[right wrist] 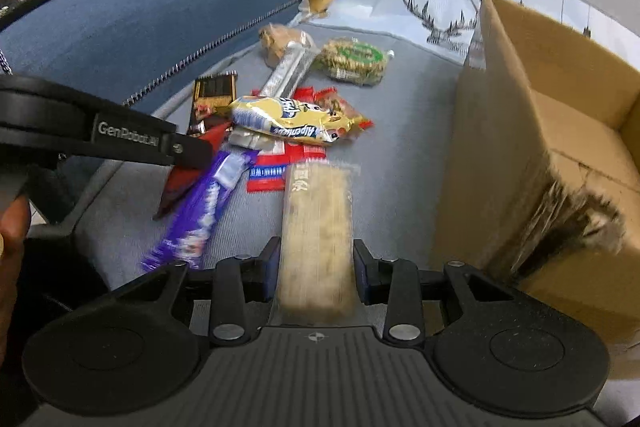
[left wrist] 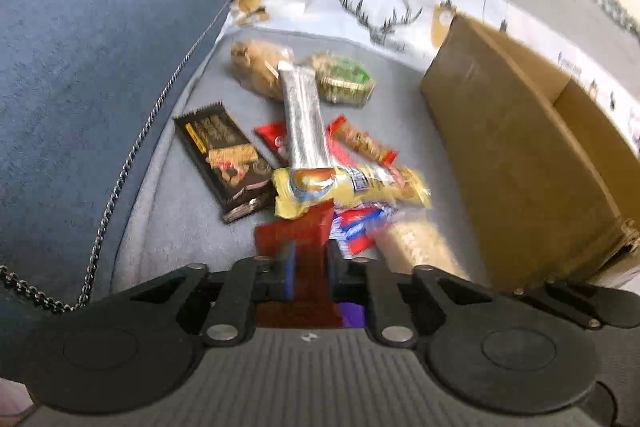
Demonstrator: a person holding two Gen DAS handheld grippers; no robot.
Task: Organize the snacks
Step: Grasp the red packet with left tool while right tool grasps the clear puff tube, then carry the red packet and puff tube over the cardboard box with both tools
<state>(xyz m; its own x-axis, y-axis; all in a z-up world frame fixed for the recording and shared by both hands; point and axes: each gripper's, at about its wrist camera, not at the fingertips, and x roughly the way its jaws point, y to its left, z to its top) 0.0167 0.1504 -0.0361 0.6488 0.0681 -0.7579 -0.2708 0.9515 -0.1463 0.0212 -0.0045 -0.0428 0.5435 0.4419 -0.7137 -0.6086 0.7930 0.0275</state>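
Observation:
A pile of snacks lies on the grey seat (left wrist: 180, 223). My left gripper (left wrist: 312, 267) is shut on a red packet (left wrist: 296, 231) at the pile's near edge; the right wrist view shows that gripper (right wrist: 200, 151) clamping the red packet (right wrist: 184, 183) from the left. My right gripper (right wrist: 316, 269) is shut on the near end of a long tan cracker packet (right wrist: 318, 211). Further back lie a yellow packet (right wrist: 288, 119), a purple bar (right wrist: 204, 211), a black chocolate bar (left wrist: 226, 163), a silver bar (left wrist: 304, 119) and a round green-labelled pack (left wrist: 344, 79).
An open cardboard box (right wrist: 560, 131) stands on the right, close to the pile. A blue cushion (left wrist: 100, 67) with a zip rises on the left. A white bag with a deer print (left wrist: 380, 7) lines the back. A person's hand (right wrist: 12, 227) shows at the left edge.

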